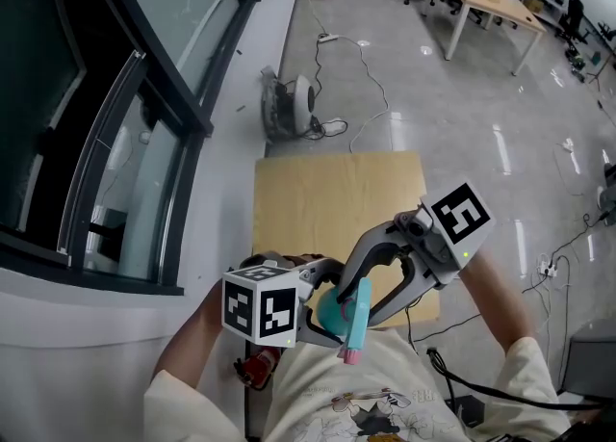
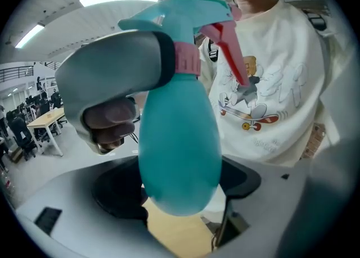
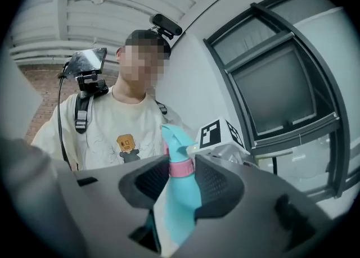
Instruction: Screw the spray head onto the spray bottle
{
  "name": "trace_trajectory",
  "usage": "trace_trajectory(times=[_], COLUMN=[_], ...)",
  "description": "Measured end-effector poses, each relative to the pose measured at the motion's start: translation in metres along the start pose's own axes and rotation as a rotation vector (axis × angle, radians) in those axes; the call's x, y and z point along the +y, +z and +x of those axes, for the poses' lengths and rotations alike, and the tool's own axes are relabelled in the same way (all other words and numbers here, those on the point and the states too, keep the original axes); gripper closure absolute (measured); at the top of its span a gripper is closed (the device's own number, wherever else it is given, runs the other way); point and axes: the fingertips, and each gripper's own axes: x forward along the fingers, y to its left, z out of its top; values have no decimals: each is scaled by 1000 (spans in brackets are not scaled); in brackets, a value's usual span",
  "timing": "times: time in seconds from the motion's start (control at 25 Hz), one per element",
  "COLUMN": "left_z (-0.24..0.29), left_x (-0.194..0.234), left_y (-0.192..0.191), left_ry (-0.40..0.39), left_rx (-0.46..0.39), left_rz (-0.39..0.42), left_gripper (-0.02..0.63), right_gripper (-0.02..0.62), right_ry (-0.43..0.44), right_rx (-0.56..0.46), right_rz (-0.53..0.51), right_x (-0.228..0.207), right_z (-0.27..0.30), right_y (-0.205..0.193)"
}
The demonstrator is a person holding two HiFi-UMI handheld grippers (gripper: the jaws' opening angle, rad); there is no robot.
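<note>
Nearest, close against the person's shirt (image 1: 356,402), the left gripper (image 2: 180,195) has its jaws spread wide and clamped on the round belly of the teal spray bottle (image 2: 179,144). It holds the bottle in the air above the near edge of the counter (image 1: 337,199). The right gripper (image 3: 181,175) comes in from the right, its jaws about half closed and pinching the pink collar (image 3: 181,168) of the spray head (image 2: 191,12), which sits on the bottle's neck.

The likely trouble is slip. The bottle is smooth and curved, so a twist at the collar could spin it in the left jaws rather than turn the thread. If the head sits tilted, the thread may cross and jam. The pink trigger (image 2: 230,49) juts toward the person and could catch a jaw during the turn. A loosened grip would drop everything.
</note>
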Motion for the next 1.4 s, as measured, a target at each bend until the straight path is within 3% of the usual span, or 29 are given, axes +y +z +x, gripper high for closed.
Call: trace_trajectory(times=[0.16, 0.28, 0.6, 0.76, 1.0, 1.4], left_z=[-2, -5, -18, -22, -29, -50], left_x=[6, 19, 76, 94, 106, 117], left_y=[0, -2, -34, -43, -65, -84], left_ry=[4, 79, 481, 658, 846, 1054], left_rx=[-20, -55, -133, -178, -116, -37], left_rz=[-11, -63, -365, -505, -616, -686], left_gripper=[204, 204, 204, 204, 204, 204], right_gripper=[460, 462, 462, 463, 463, 463], right_ry=[-30, -109, -487, -615, -778, -1117], right_rx=[0, -18, -47, -56, -62, -97], right_rz=[-15, -16, -45, -67, -88, -162], right_x=[-6, -16, -66, -80, -94, -111], right_z=[-4, -11, -45, -54, -58, -61], right_y=[3, 3, -14, -19, -24, -20])
